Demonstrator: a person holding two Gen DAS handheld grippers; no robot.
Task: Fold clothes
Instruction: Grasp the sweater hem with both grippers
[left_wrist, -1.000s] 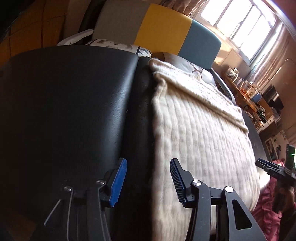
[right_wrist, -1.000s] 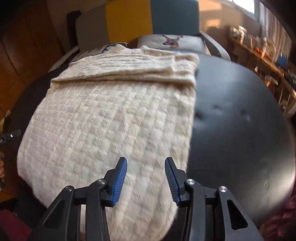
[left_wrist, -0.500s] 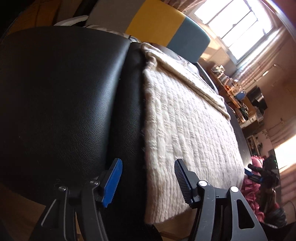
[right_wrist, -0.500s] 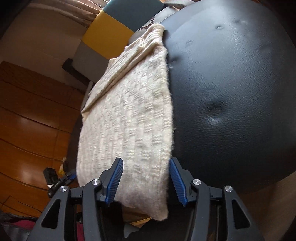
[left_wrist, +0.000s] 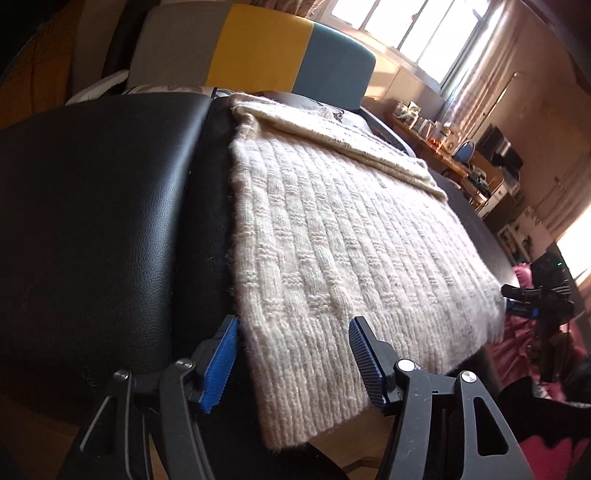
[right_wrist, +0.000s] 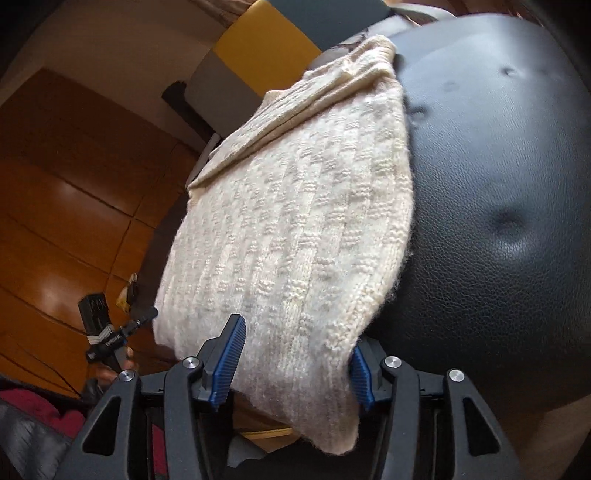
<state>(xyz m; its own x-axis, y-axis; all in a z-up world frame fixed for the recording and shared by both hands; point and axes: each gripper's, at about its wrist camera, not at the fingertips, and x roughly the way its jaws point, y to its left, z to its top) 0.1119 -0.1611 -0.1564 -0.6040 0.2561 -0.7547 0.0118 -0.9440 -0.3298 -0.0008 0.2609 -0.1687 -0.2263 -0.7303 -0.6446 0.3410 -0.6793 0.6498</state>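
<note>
Both claws, left claw (left_wrist: 293, 363) and right claw (right_wrist: 293, 360), gape around sweater (left_wrist: 351, 236) hem.

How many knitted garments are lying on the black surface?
1: a cream knitted sweater spread flat on the black padded surface, its near hem hanging over the front edge. More may lie hidden beneath it.

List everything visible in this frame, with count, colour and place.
Cream knitted sweater: one, partly folded, lying on the black surface, near hem overhanging the edge.
Black padded leather surface: one, under the sweater.
Grey, yellow and teal panelled headboard: one, behind.
Window: one, bright, far right.
Cluttered wooden shelf: one, below the window.
Left gripper: black with blue pads, open, straddling the sweater's near left corner.
Right gripper: same, open, straddling the near right corner.
</note>
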